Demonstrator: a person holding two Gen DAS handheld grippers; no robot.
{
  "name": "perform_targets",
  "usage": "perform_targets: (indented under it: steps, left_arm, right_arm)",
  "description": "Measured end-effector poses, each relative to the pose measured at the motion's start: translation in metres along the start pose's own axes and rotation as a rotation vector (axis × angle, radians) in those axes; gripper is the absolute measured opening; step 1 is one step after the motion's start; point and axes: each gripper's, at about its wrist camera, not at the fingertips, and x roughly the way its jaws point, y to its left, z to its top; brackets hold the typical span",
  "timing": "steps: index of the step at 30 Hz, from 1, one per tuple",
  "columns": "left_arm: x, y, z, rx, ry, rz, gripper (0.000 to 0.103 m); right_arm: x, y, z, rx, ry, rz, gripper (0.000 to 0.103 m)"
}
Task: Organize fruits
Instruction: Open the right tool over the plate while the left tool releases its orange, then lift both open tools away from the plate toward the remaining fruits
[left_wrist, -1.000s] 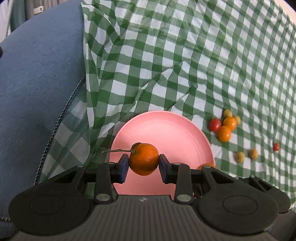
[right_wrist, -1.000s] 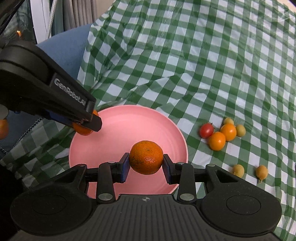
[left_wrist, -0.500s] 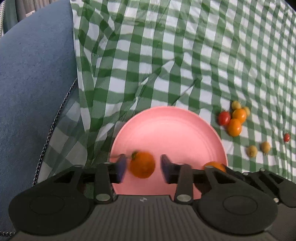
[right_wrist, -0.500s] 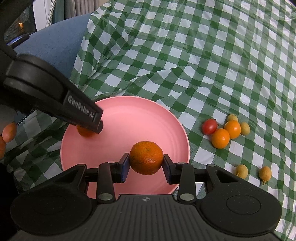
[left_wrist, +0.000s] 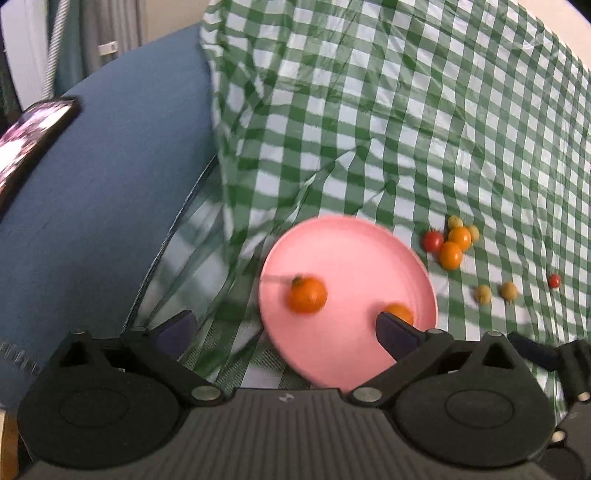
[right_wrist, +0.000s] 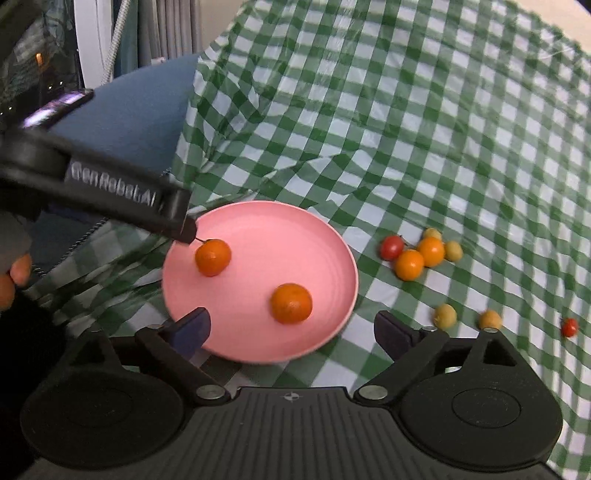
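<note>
Two mandarins: your round, dimpled orange mandarin with a thin stem (right_wrist: 213, 257) lies on the left part of the plate; your second, stemless orange mandarin (right_wrist: 291, 303) lies nearer the front rim, well apart from the first.
Plate: a smooth, shallow, round pink plate (right_wrist: 280, 236) holds both; it sits on the cloth.
Left gripper: your left black plastic gripper (left_wrist: 284, 334) is released, jaws spread wide with nothing between them; in the right wrist view its fingertip (right_wrist: 184, 230) hovers just beside the stemmed mandarin's stem.
Right gripper: your right black ribbed gripper (right_wrist: 291, 328) is also released, jaws wide on either side of the plate's front edge, the stemless mandarin free beyond them.
Loose fruit: a tight cluster of glossy small fruits (right_wrist: 421, 251), one red, two orange, two yellowish, lies on the cloth right of the plate; two small yellow fruits (right_wrist: 445, 315) lie nearer you, and a tiny red tomato (right_wrist: 569, 327) sits farther right.
Cloth: a wrinkled green-and-white checked tablecloth (right_wrist: 406, 110) with a plastic sheen.
Beyond: a matte blue fabric cushion (left_wrist: 103, 177) borders the cloth on the left.
</note>
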Motion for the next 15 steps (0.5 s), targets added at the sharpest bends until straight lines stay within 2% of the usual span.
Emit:
perform_targets:
  steps: [6, 15]
  left_arm:
    - [-0.036, 0.009, -0.028, 0.025, -0.021, 0.026, 0.103]
    - [-0.08, 0.015, -0.053, 0.041, -0.095, 0.049, 0.103]
  right_arm:
    - [-0.046, 0.022, -0.005, -0.025, -0.055, -0.05, 0.102]
    - [-0.097, 0.039, -0.008, -0.05, -0.196, -0.152, 0.102]
